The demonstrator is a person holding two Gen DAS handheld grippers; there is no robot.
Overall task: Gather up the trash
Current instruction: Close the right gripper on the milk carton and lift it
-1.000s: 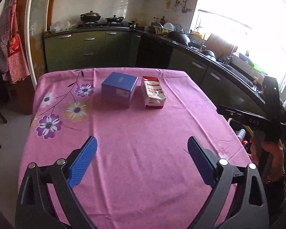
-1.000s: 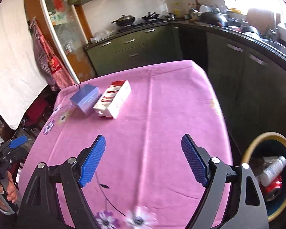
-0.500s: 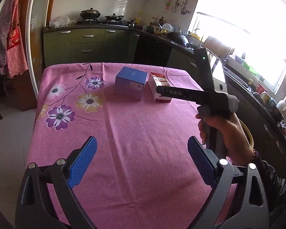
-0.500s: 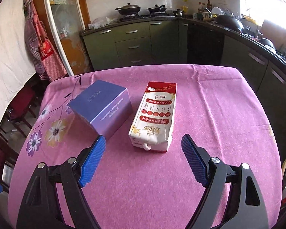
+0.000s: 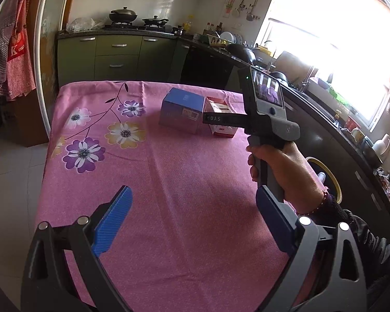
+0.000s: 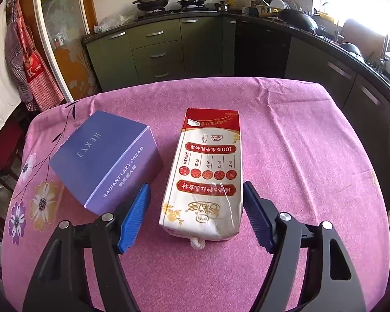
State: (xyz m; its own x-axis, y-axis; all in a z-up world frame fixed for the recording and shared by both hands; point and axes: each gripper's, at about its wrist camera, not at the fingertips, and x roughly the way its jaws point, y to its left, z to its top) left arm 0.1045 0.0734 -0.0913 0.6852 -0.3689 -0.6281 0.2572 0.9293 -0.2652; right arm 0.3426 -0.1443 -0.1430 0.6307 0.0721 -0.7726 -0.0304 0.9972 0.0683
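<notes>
Daylit kitchen, strong fisheye bend

We see hard daylight from the window (image 5: 345, 52) at the right, blown out to white glare; the pink tablecloth (image 5: 169, 182) is evenly lit with soft shadows, sharp near, while cabinets curve and the corners darken.

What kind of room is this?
A home kitchen, most likely. Pans sit on a stove, green cabinets line the walls, and dishes dry near the window. The table wears a pink flowered cloth.
</notes>
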